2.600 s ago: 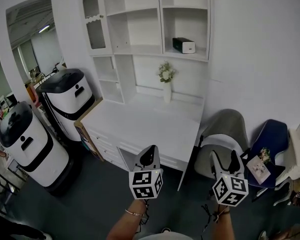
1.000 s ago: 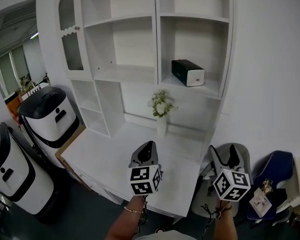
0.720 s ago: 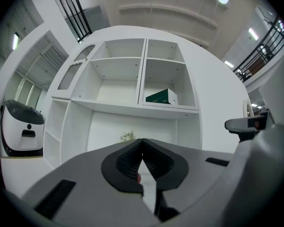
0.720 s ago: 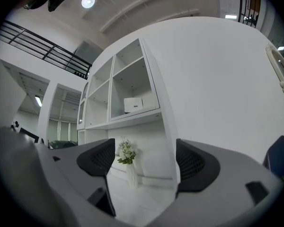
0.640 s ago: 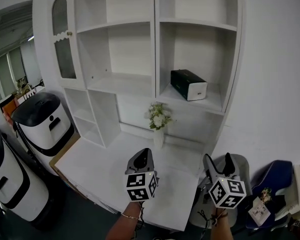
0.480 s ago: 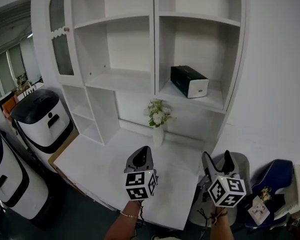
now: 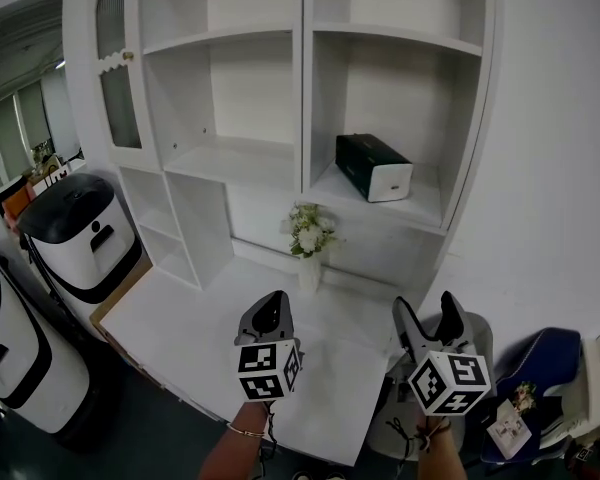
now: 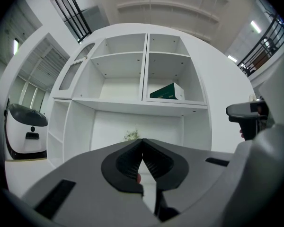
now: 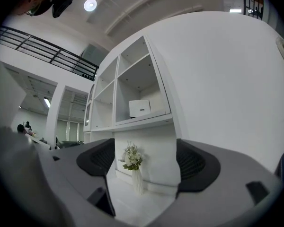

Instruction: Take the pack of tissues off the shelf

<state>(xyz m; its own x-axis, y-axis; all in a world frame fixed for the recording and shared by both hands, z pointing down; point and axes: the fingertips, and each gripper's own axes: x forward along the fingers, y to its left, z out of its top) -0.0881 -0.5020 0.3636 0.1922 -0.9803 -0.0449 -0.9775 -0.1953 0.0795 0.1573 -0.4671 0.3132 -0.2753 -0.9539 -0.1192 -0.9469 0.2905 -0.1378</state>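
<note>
Tissue pack (image 7: 374, 167) sits high ahead on the shelf (image 7: 425, 204), white end forward, nearer the right tool (image 7: 425, 314) — jaws wide, empty — than the left tool (image 7: 268, 310), pinched closed.

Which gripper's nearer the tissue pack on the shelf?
Right. The right gripper sits below the tissue pack, slightly to its right; the left gripper is below and farther off to its left.
</note>
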